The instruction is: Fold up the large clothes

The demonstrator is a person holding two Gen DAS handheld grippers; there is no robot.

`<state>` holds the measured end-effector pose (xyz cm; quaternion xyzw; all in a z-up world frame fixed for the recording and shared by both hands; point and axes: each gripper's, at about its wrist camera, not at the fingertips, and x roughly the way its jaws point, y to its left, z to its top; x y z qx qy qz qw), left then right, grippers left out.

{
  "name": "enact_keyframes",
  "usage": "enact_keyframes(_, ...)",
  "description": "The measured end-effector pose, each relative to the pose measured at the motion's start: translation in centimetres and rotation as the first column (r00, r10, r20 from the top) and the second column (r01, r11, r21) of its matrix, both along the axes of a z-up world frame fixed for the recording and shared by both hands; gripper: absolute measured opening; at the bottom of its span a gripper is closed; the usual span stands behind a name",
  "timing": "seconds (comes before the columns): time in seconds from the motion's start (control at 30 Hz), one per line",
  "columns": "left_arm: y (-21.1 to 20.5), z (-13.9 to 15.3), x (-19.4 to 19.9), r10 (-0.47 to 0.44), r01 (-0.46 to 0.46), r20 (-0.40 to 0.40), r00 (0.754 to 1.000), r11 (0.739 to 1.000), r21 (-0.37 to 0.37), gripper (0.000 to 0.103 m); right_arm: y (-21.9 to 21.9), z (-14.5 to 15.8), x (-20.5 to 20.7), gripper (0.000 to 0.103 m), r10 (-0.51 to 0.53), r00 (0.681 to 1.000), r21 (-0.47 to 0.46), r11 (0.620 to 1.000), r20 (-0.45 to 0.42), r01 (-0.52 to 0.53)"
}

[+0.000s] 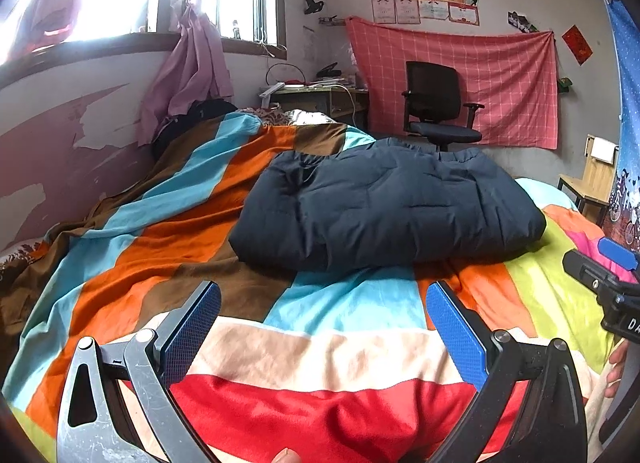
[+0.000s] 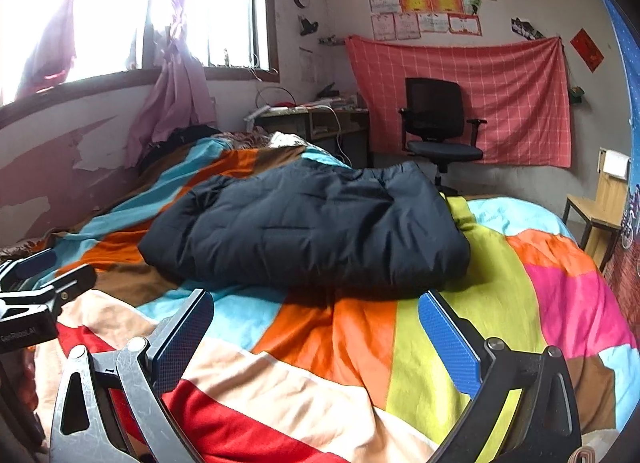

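Jacket (image 1: 384, 203), dark and padded, lies bundled mid-bed on the striped quilt (image 1: 340, 347), at twelve o'clock from both grippers. Left gripper (image 1: 323, 327) and right gripper (image 2: 316, 327) hover with fingers spread wide, holding nothing, seemingly lined up to approach its near edge.

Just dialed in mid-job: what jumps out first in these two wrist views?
The dark navy padded jacket lies as a folded bundle in the middle of the bed, on a loud multicolour striped bedspread. Both grippers, left and right, are open and empty, just short of its near edge. Behind, a black office chair stands before a pink checked cloth on the wall.
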<state>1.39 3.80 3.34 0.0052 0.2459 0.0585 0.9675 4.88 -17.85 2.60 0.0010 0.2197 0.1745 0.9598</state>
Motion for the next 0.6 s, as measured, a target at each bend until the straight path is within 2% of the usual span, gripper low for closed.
enact_keyframes(0.6, -0.40, 0.07, -0.08, -0.004, 0.004, 0.003, 1.000, 1.000, 0.005, 0.101, -0.40, -0.54, 0.28, 0.103, -0.011, 1.000, 0.000, 1.000, -0.024, 0.010)
